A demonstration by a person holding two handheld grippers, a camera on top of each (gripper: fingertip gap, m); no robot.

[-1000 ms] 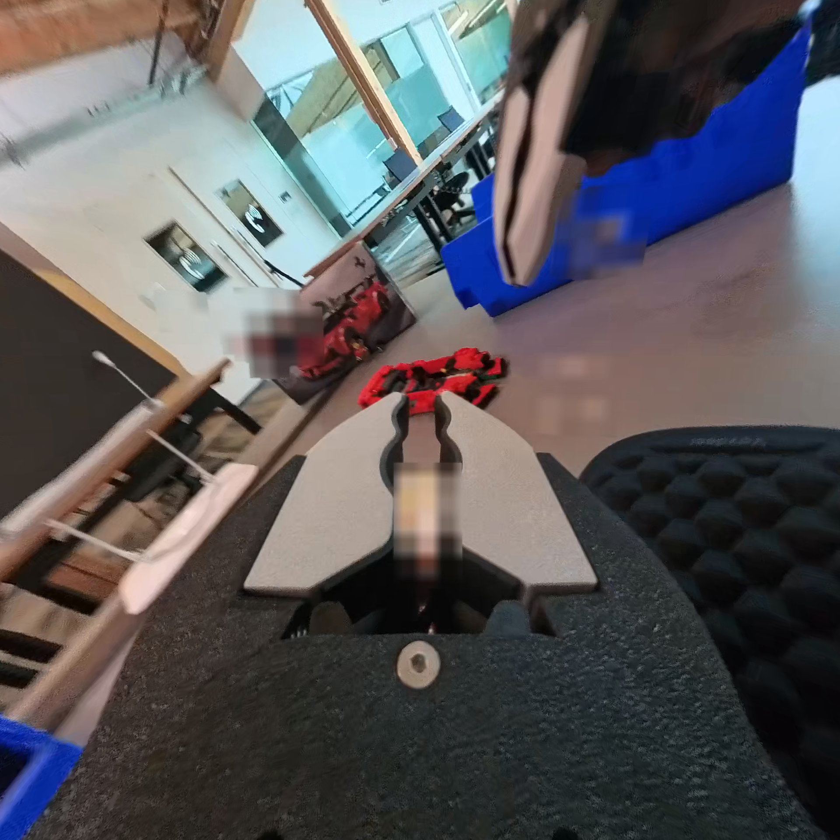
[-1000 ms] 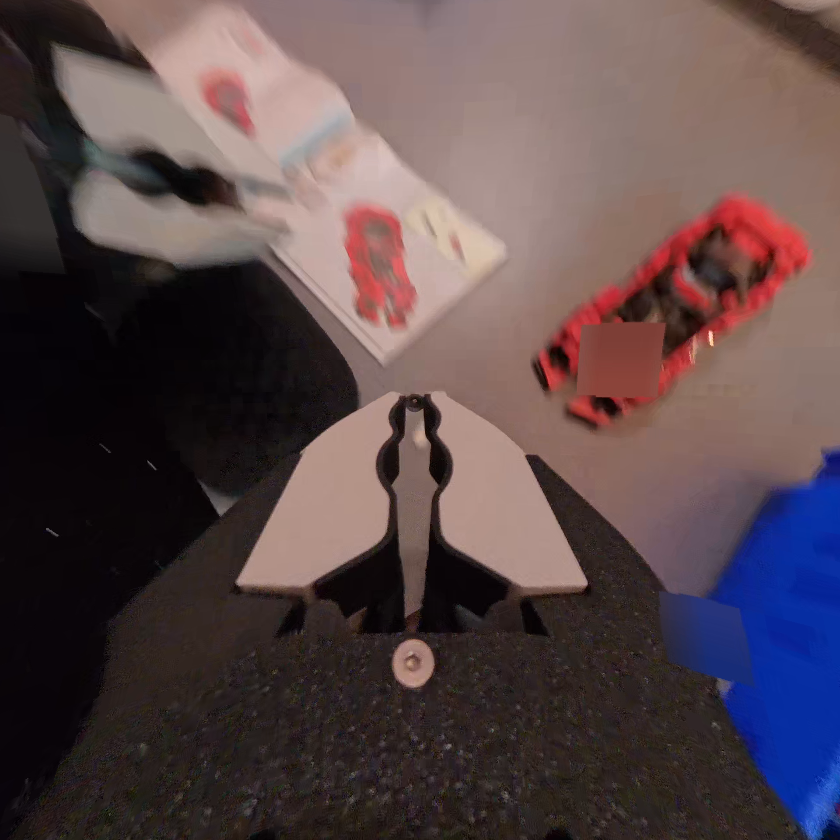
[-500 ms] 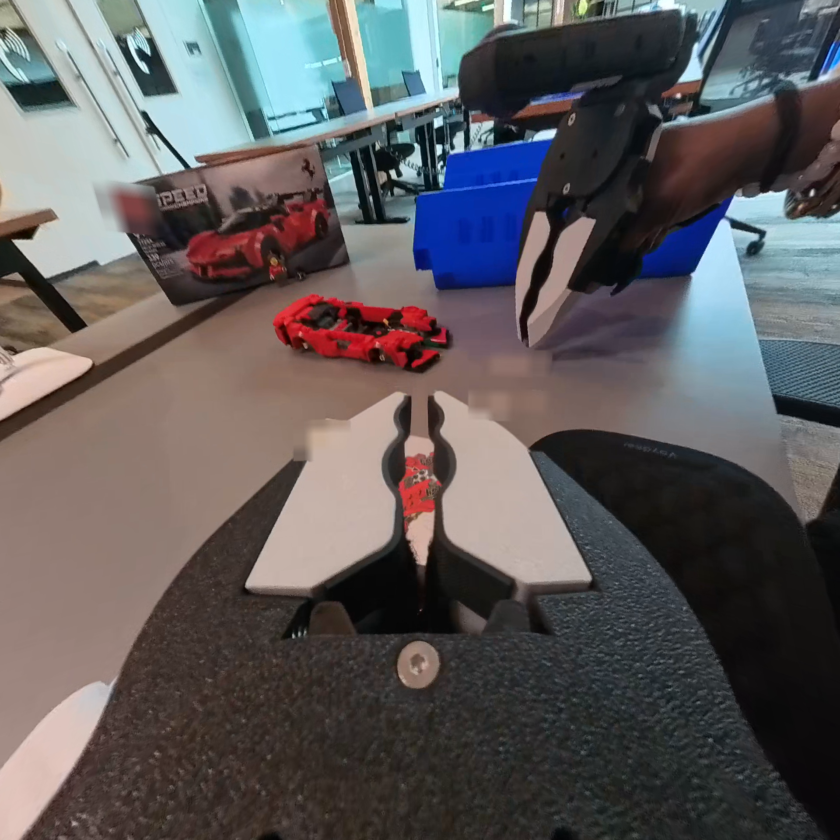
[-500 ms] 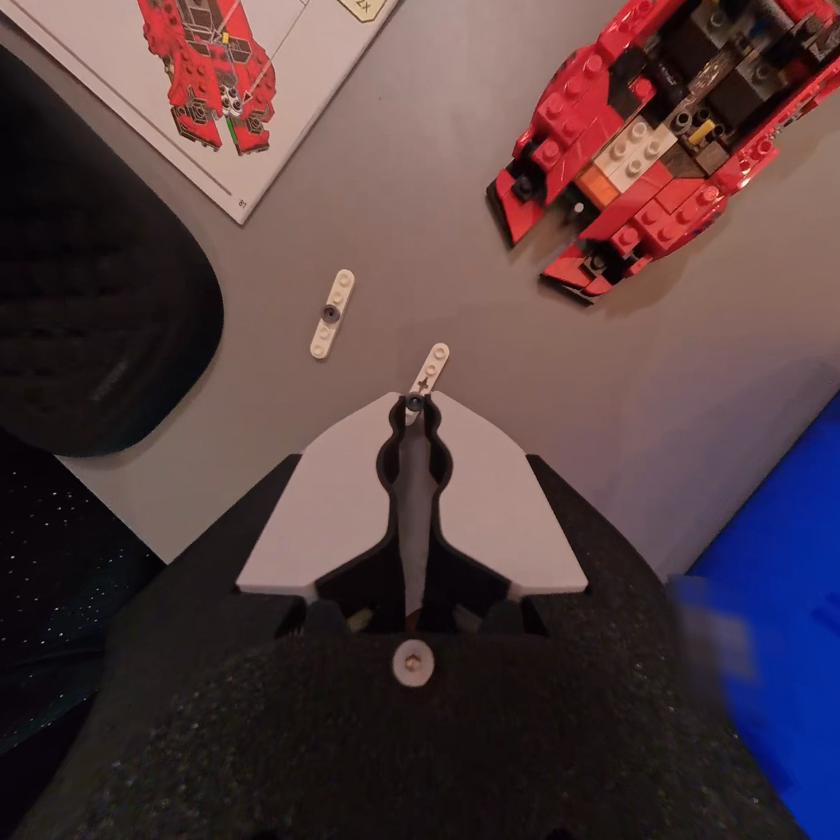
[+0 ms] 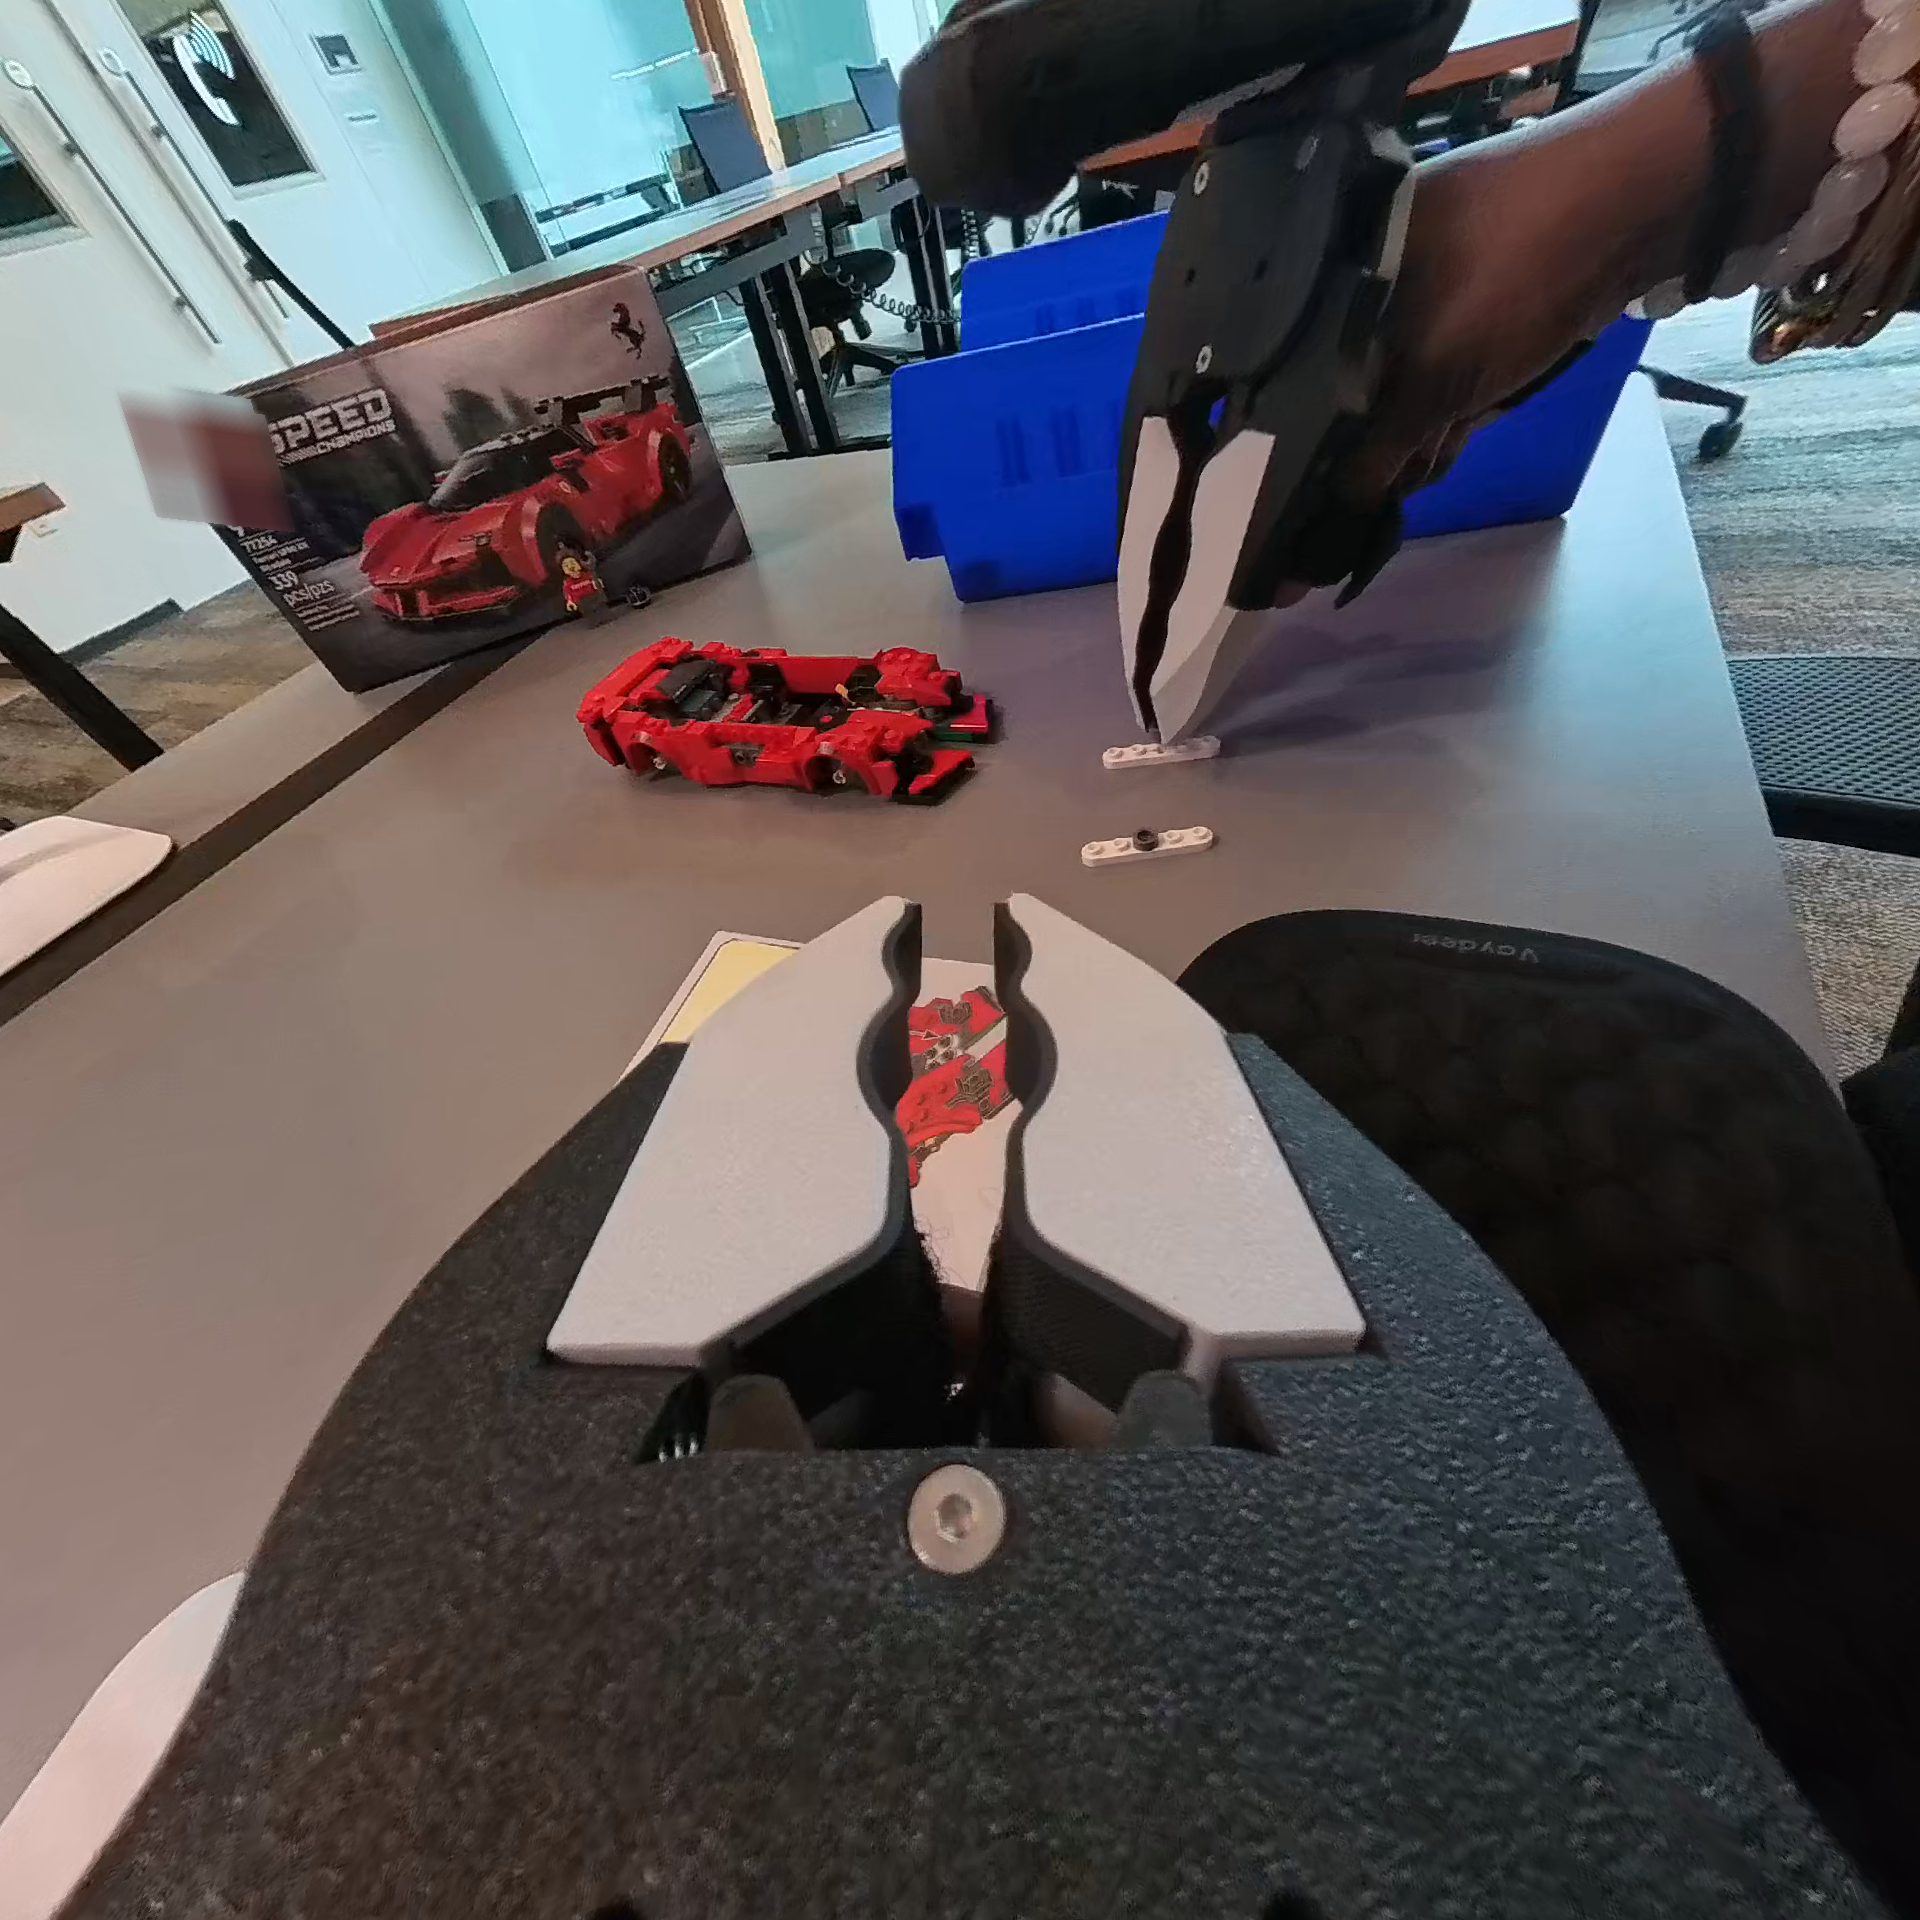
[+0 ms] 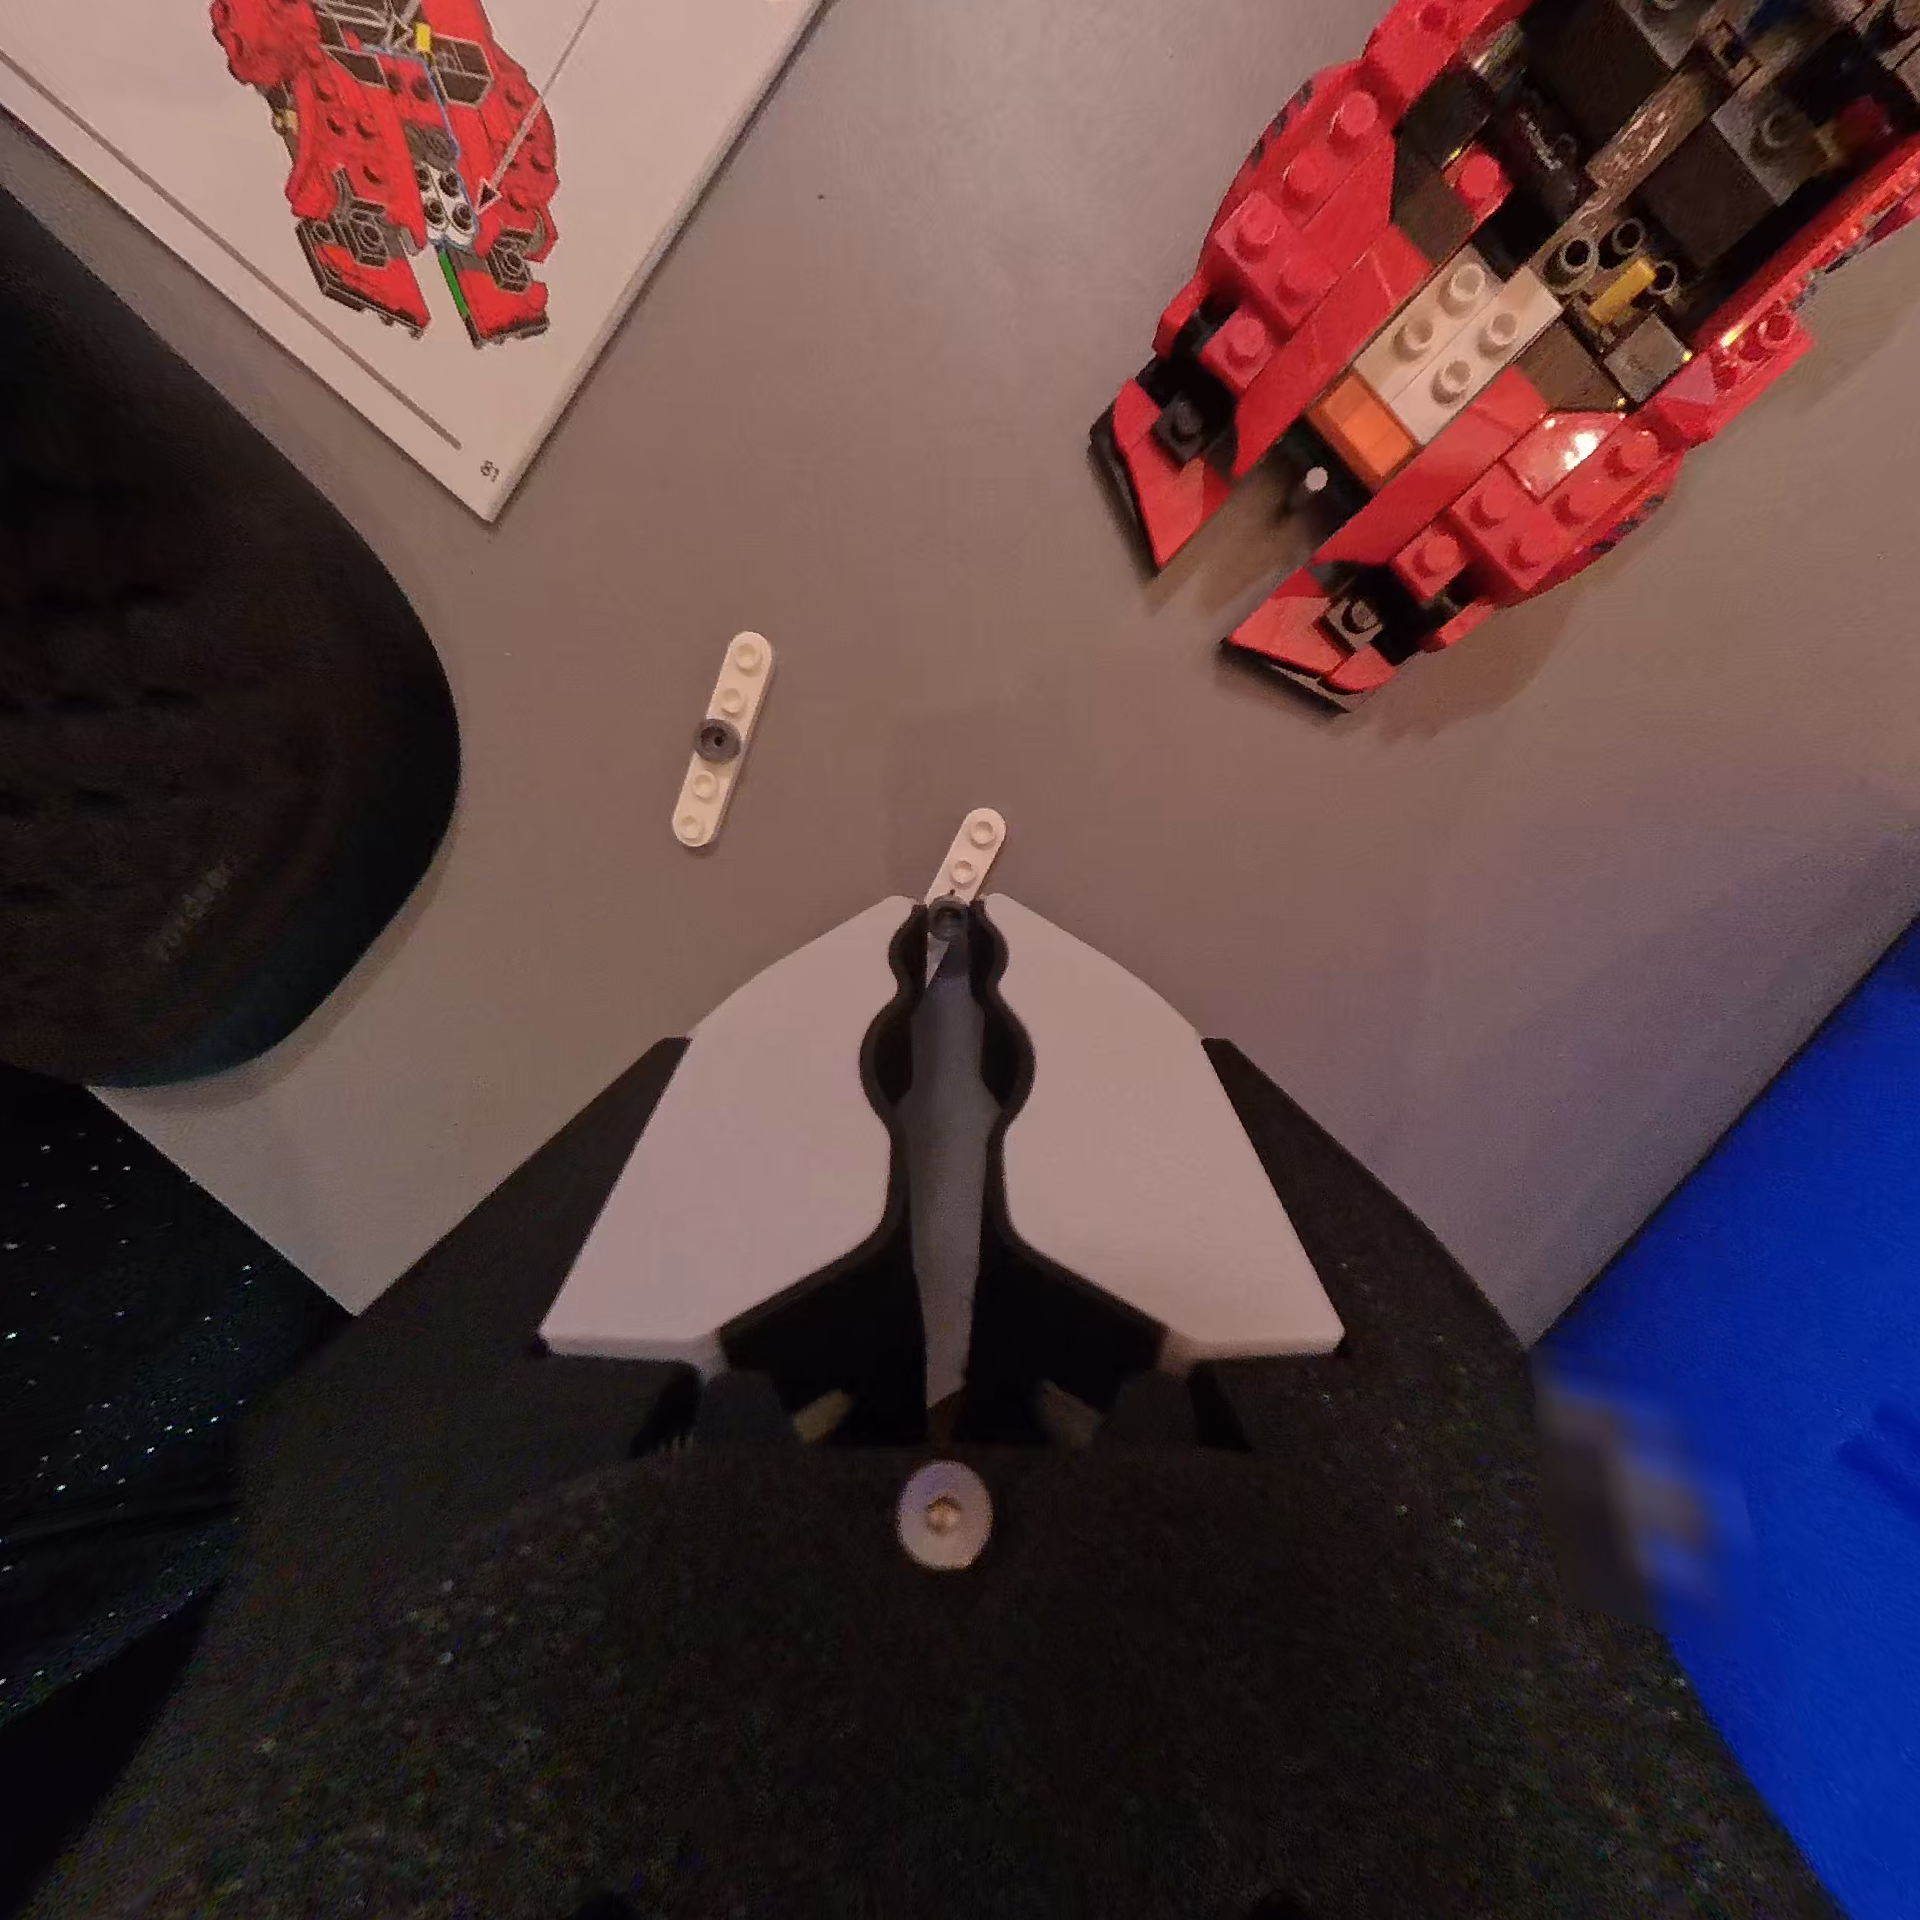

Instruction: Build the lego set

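**At the right jaws' tips: a grey stud over a white plate**

Between the tips of my right gripper [image 6: 948,914] sits a small dark grey round stud [image 6: 948,921], and the jaws are closed on it. Directly under and just ahead of those tips lies a white rounded plate [image 6: 968,862] flat on the desk [image 6: 935,582]. Its long axis runs forward and slightly right from the jaws, so only its far end shows past them; the near end is hidden by the fingers. From the left wrist view the right gripper stands nearly upright, tips touching or almost touching the plate's middle; I cannot tell whether the stud is seated yet.

A second white plate [image 6: 722,738] lies just left of the jaws, close to parallel with the first, and already carries a matching grey stud at its centre. I judge the step in hand is the same fitting on the plate beneath me, which calls for a straight downward press on the middle of the strip.

My left gripper [image 5: 956,920] hangs well back, jaws slightly apart and holding nothing, above the instruction booklet [image 5: 951,1070]. The right gripper is clearly the nearer one. The red car [image 6: 1507,312] rests ahead and to the right of the right jaws, apart from both plates. A blue bin [image 5: 1039,447] and the set's box [image 5: 488,488] stand beyond.
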